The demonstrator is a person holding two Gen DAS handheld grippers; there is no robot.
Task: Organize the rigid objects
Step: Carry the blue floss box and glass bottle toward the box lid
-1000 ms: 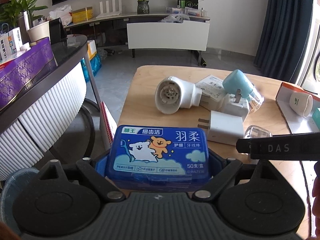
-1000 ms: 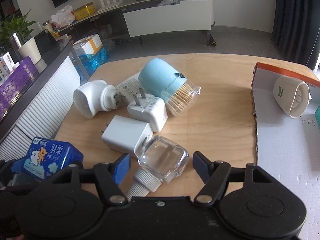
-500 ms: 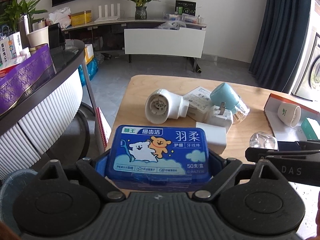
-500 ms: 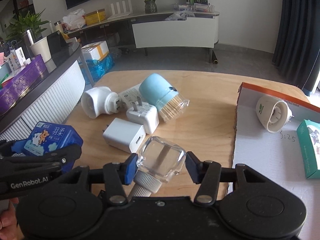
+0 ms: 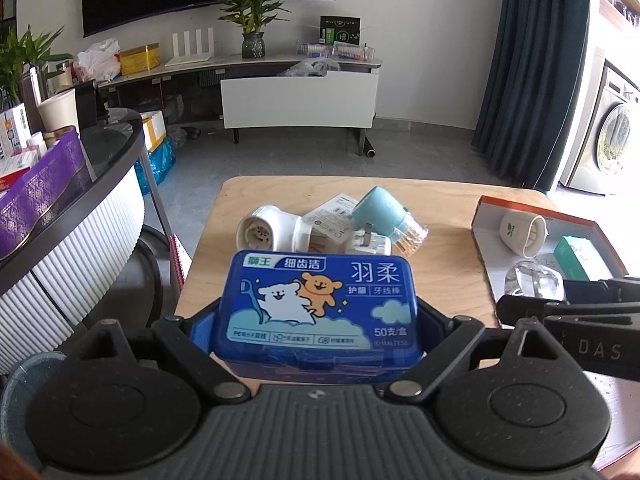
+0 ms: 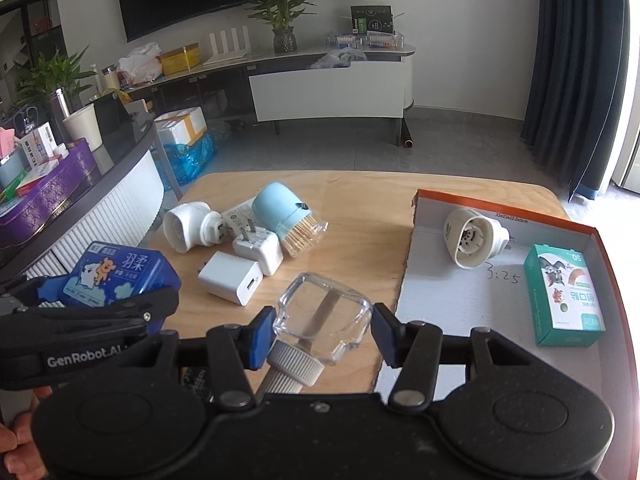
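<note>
My left gripper (image 5: 318,320) is shut on a blue floss-pick box (image 5: 320,300) with cartoon bears, held above the wooden table's (image 6: 360,200) near left corner. My right gripper (image 6: 323,330) is shut on a clear glass bottle (image 6: 324,312) with a white ribbed cap, its pads pressing both sides, off the table beside the tray. On the table lie a white plug-in device (image 6: 192,230), two white chargers (image 6: 230,282) and a light-blue toothpick holder (image 6: 284,216). The bottle (image 5: 532,282) also shows at the right of the left wrist view.
An orange-rimmed cardboard tray (image 6: 440,300) at the right holds a white plug-in device (image 6: 472,240) and a green box (image 6: 564,300). A curved ribbed counter (image 6: 112,208) with a purple box stands close on the left. Grey floor lies beyond the table.
The right jaws closed on the glass bottle and lifted it off the table. Both grippers rose and drew back, the left still carrying the blue box.
</note>
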